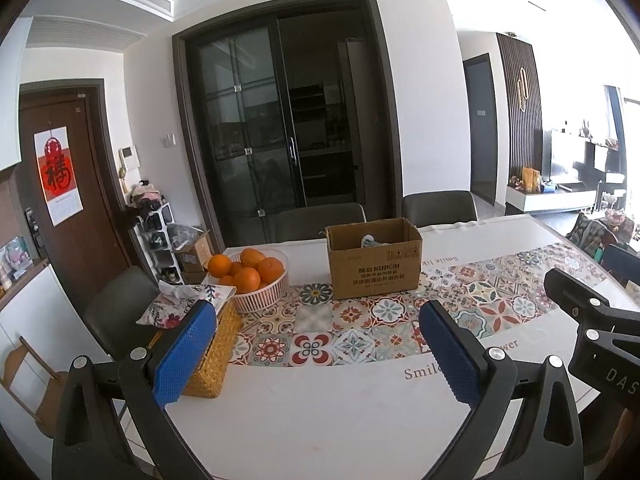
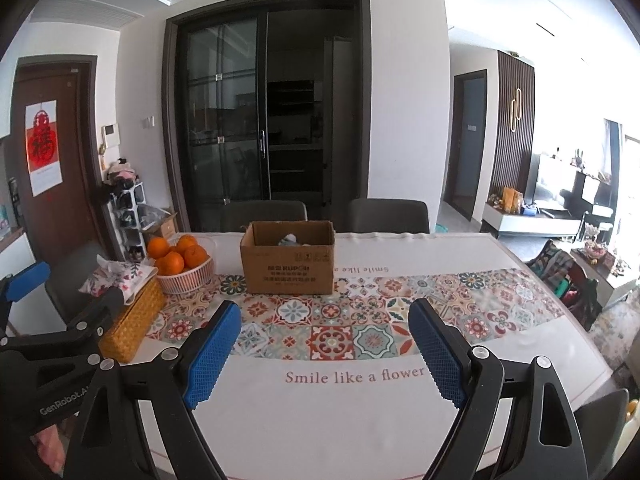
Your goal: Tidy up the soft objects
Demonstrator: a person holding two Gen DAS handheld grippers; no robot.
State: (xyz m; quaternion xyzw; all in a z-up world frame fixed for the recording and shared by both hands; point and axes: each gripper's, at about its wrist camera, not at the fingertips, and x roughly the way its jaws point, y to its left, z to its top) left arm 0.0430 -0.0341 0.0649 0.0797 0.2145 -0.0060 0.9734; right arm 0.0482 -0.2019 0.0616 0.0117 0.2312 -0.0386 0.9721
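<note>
Both grippers hover above the near edge of the table [image 2: 460, 248], side by side and empty. The left gripper [image 1: 320, 350] has its blue pads [image 1: 182, 354] spread wide, with nothing between them; the right gripper [image 2: 324, 354] likewise stands with its jaws far apart over the printed tablecloth. A cardboard box [image 2: 288, 266] sits open at the far middle of the table, on the edge of the patterned tile strip; a pale grey soft object [image 1: 370, 242] lies inside it, only partly visible above the rim. To the box's left stands a white basket of oranges [image 1: 244, 270], and nearer the table's left edge a woven tissue box [image 1: 216, 354] with a floral cloth cover [image 1: 180, 304]. Two chairs [image 2: 386, 216] stand behind the table.
</note>
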